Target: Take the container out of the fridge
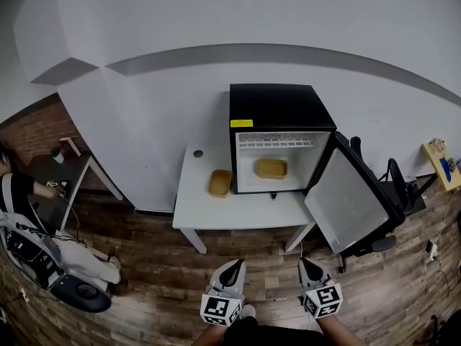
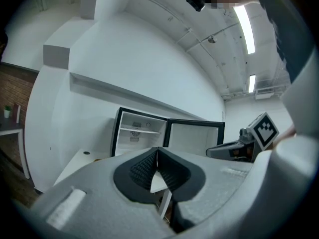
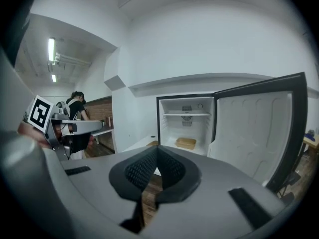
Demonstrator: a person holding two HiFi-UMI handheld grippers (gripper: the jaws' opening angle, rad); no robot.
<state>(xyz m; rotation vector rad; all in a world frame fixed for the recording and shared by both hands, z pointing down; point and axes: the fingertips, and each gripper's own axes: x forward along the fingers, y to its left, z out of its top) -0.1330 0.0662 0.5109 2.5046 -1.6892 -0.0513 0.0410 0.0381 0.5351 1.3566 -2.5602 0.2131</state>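
A black mini fridge (image 1: 277,114) stands on a white table (image 1: 238,211), its door (image 1: 349,200) swung open to the right. A tan container (image 1: 271,168) lies on the fridge's floor, and the right gripper view shows it as well (image 3: 186,143). A second tan container (image 1: 220,182) sits on the table left of the fridge. Both grippers hang low over the wooden floor, well short of the table. My left gripper (image 1: 235,264) (image 2: 157,151) is shut with nothing in it. My right gripper (image 1: 307,263) (image 3: 157,151) is shut and empty too.
A person (image 1: 21,193) sits at the far left beside a small side table (image 1: 72,161) and gear on the floor. A black office chair (image 1: 385,186) stands behind the open door. A small round hole (image 1: 198,153) marks the table's back left.
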